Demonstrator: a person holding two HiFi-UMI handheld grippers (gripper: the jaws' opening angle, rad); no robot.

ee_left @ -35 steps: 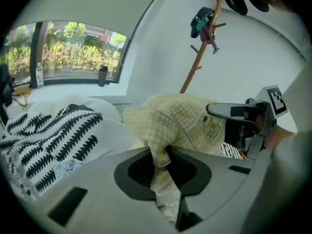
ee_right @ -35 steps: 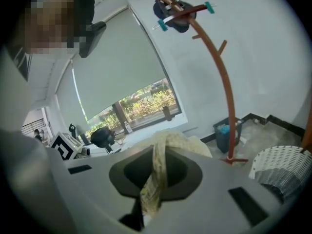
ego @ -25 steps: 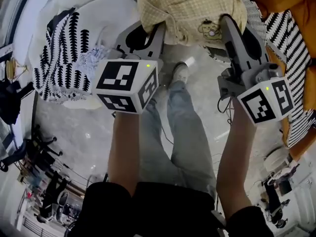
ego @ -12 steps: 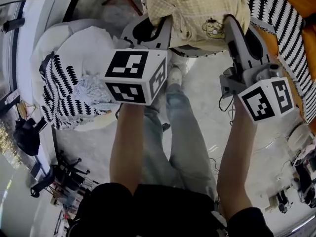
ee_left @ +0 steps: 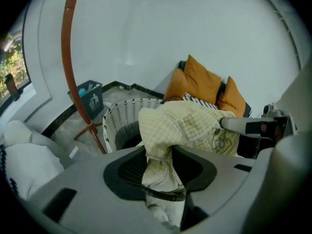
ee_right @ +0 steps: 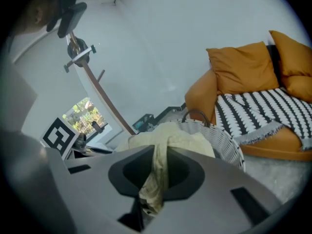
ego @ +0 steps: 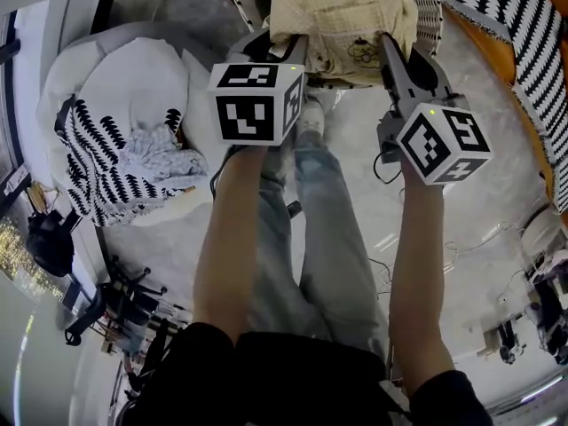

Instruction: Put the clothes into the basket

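Holding the yellow garment (ego: 342, 16) between both grippers, spread over the basket (ego: 432, 11). Garment: pale yellow fine check, thin and crumpled. A cartoon print (ego: 362, 51) of a dog-like character sits on the side nearer the right gripper (ego: 390, 47). Fabric is bunched into a rope where it passes each set of jaws. Bulk of it hangs above the basket's mouth and over its near rim; can't tell whether any of it touches the bottom. Left gripper (ego: 277, 47): jaws have just been opening and now stand part-way apart. The cloth bunch lies between them with a dark gap on one side, so they are not clamping it. Right gripper: jaws narrow, pinched tight on a twisted fold of the same garment. Basket is white woven, round, dark inside, and stands on the pale floor near orange cushions (ee_right: 243, 67) and a black-and-white throw (ee_right: 263, 111). Off to the person's left, well apart from the basket, a white seat (ego: 133, 69) carries a patterned cloth (ego: 93, 149) and a light crumpled piece (ego: 160, 158).
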